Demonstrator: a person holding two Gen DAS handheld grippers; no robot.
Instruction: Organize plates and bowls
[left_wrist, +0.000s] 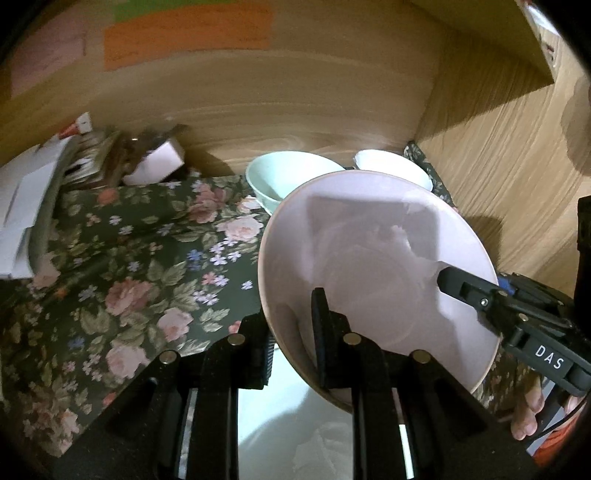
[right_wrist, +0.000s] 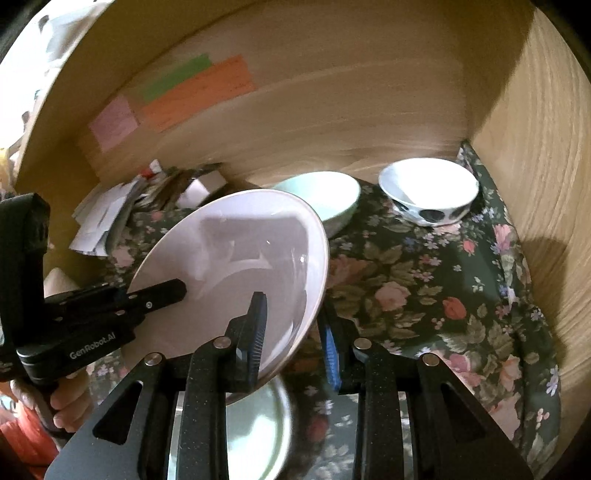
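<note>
A pale pink plate (left_wrist: 369, 240) (right_wrist: 229, 251) hangs tilted above the flowered cloth, held from two sides. My left gripper (left_wrist: 291, 339) is shut on its near rim, one finger on top and one underneath. From the opposite side my right gripper (right_wrist: 293, 339) is shut on the rim as well. Each wrist view shows the other gripper reaching onto the plate: the right gripper (left_wrist: 454, 284) and the left gripper (right_wrist: 170, 291). Under the pink plate a pale green plate (right_wrist: 258, 435) (left_wrist: 280, 424) lies flat. A mint bowl (left_wrist: 280, 177) (right_wrist: 328, 199) and a white spotted bowl (right_wrist: 428, 195) (left_wrist: 391, 170) stand at the back.
The dark flowered cloth (right_wrist: 424, 295) covers a surface boxed in by wooden walls (left_wrist: 295, 110) at the back and the right. Papers and small boxes (left_wrist: 110, 158) are piled at the back left. Coloured notes (right_wrist: 192, 92) are stuck to the back wall. A person's hands grip both handles.
</note>
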